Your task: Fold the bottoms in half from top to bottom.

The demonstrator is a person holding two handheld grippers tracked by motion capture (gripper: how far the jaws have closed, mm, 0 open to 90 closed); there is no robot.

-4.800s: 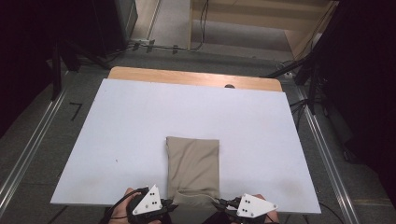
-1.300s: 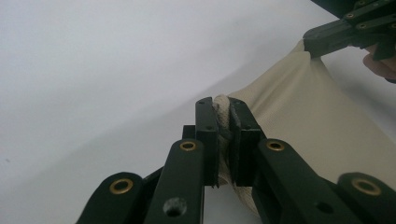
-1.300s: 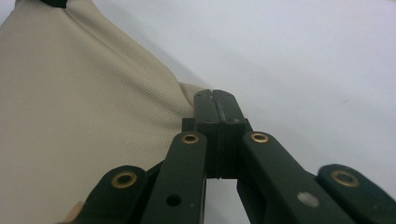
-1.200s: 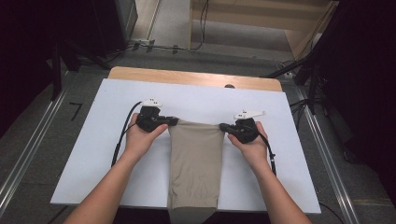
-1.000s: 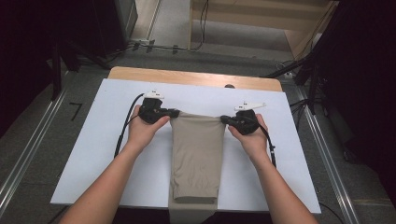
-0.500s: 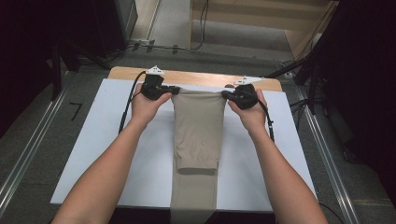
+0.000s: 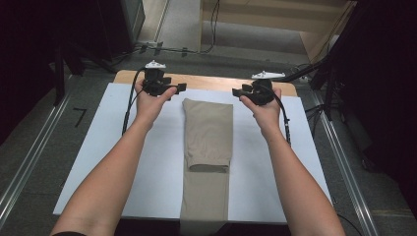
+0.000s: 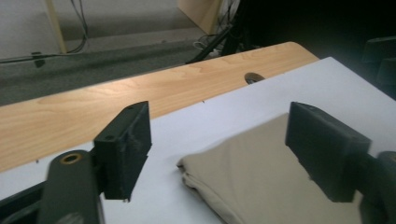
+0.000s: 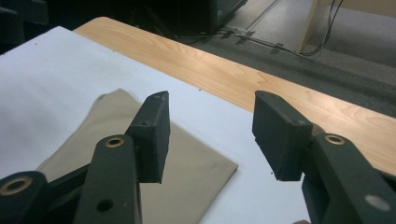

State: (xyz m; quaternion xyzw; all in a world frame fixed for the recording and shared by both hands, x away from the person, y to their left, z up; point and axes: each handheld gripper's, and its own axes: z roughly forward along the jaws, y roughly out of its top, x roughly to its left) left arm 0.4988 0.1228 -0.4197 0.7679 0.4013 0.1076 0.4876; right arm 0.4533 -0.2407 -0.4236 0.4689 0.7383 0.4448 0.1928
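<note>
- Standing over the table (image 7: 98, 162), the person holds the left gripper (image 7: 178, 88) and right gripper (image 7: 237, 92) raised just beyond the far corners of the khaki trousers (image 7: 207, 129).
- Left gripper (image 8: 217, 142): fingers (image 8: 125, 144) spread wide with nothing between them; the trousers' far corner (image 8: 261, 172) lies on the sheet below the gap.
- Right gripper (image 9: 210, 135): fingers (image 9: 152, 135) likewise spread and empty, with the other far corner of the trousers (image 9: 187, 182) lying flat beneath.
- Position of the garment: lengthwise down the middle of the table, far edge short of the bare wooden strip (image 7: 211, 83), near end hanging over the person's edge.
- Condition of the garment: a doubled upper layer covers the far portion and ends in a cross edge (image 7: 209, 167) partway down; a single layer runs on from there to the near edge.
- Progress, as I judge it: the garment is laid out and let go, smooth and fairly straight. A further fold, or drawing in the overhanging end, appears to be outstanding.
- Surface: a white sheet (image 7: 305, 147) covers most of the table and is free of other items; light wood shows along the far edge, with a small cable hole (image 8: 253, 76).
- Room: grey floor (image 7: 29, 147) on both sides, metal rails (image 7: 344, 167) alongside the table, and cables (image 7: 162, 49) trailing past the far end.
- Further back stands light wooden furniture (image 7: 275, 14); the rest of the surroundings are too dark to make out.
</note>
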